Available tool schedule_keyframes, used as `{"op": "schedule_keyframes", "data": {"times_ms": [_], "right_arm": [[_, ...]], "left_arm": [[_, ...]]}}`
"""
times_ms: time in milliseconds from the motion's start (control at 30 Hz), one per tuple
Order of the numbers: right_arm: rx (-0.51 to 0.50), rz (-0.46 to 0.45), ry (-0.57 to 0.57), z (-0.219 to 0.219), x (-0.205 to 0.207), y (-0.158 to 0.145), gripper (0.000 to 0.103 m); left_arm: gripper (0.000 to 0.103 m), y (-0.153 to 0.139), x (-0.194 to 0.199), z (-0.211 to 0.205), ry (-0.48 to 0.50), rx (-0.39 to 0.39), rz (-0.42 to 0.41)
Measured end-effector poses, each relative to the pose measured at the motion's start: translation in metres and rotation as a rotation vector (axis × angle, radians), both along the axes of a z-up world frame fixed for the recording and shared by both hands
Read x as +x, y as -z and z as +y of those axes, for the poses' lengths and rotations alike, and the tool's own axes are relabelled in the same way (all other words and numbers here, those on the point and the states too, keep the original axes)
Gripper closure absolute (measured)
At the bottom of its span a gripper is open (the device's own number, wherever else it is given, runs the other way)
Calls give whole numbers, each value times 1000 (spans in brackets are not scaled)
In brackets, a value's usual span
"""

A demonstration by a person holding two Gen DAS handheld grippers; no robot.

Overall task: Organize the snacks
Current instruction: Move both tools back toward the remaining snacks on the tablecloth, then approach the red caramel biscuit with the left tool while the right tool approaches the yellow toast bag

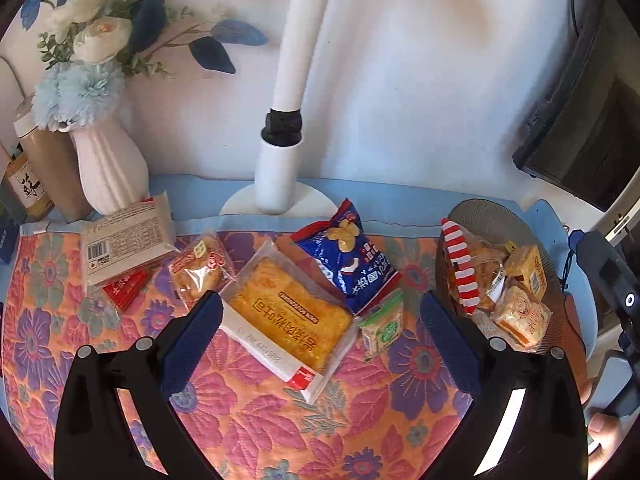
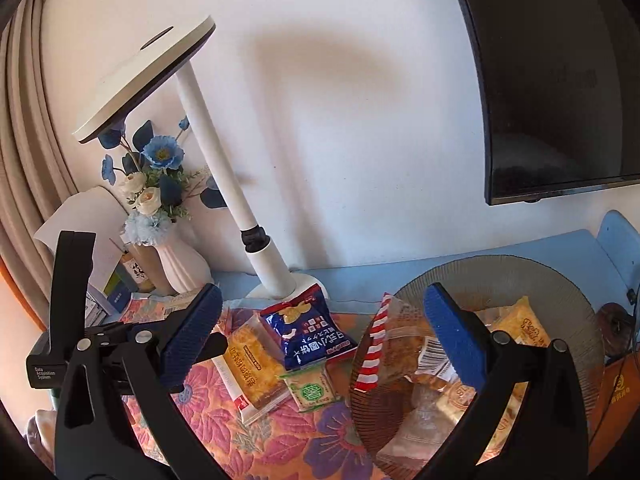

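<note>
This is a home, a lived-in room rather than a workplace. A white vase (image 1: 108, 168) of artificial blue and cream flowers (image 2: 154, 184) stands at the back of the bench, beside a white desk lamp (image 2: 144, 80). A quilted floral cloth (image 1: 260, 420) covers the bench (image 2: 520, 248), whose bare edge is light blue. A dark flat screen (image 2: 560, 80) hangs on the plain white wall, beige curtains (image 2: 28, 140) fall at one side, and wrapped snacks (image 1: 288, 308) lie loose on the cloth.
</note>
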State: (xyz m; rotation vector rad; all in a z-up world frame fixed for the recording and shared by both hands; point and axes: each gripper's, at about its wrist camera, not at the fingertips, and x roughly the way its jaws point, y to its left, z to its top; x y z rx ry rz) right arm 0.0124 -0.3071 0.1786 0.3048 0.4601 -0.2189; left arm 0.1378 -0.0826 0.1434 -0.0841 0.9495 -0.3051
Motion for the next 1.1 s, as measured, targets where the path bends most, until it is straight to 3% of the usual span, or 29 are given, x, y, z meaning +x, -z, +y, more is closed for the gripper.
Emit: {"op": "schedule_keyframes", "data": {"times_ms": [167,333,500,667,767,833,933,1000,1033,1100], "right_arm": [[40,5,-44,32,9,14,3],[111,47,-89,60,21,47,3],[178,140,-127,85,41,92,3],[279,213,-84,88,59,137,3],[244,265,-90,91,73,154,3],[233,287,-97,91,84,161,3],[233,279,-91,85,97,165,3],[239,257,-91,81,103,167,3],[245,239,-93,79,106,169,3],[268,213,-98,75,106,171,3]], "left_arm": [[5,6,6,59,-92,2,2],[5,26,10,115,-163,5,26],[5,58,16,161,-194,62,76],[5,105,28,184,-161,112,172],[5,127,37,195,-173,99,209],[5,126,40,191,-165,121,152],[5,132,53,179,-152,204,138],[5,136,55,171,-148,251,67],[5,138,54,171,-156,244,30],[5,138,54,173,-167,227,33]]}}
